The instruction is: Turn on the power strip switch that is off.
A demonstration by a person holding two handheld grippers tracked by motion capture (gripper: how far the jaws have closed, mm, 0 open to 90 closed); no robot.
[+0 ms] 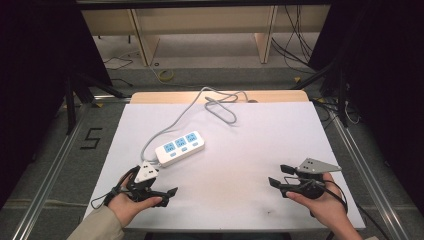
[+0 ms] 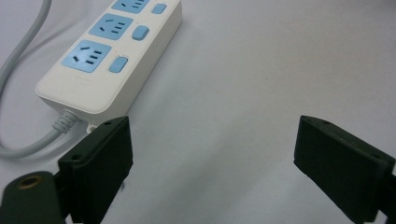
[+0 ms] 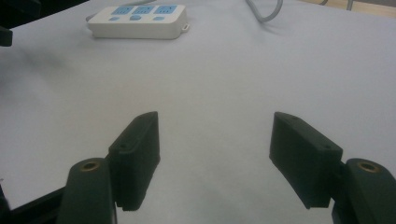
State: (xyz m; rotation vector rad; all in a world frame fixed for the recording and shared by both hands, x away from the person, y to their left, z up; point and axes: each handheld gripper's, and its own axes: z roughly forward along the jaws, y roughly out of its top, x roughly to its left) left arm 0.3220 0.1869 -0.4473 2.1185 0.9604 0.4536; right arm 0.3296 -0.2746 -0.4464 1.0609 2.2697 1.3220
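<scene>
On the white-covered worktop we see a white plastic power strip with three blue sockets and blue switches, lying left of the middle and angled, its grey round cable running off the near-left end, curving up the sheet and looping near the far wooden edge. Our left claw sits at the near-left corner, held low over the sheet in a hand with a beige sleeve, its jaws spread wide with nothing between them. In the left gripper view the power strip lies just beyond and to the left of the left claw, its cable end close to the left jaw but not touching it, so far as we can tell. Our right claw rests at the near-right side, well apart from the strip, and its jaws also stand open and empty. In the right gripper view the right claw points across bare white sheet, with the power strip far off at the upper left.
</scene>
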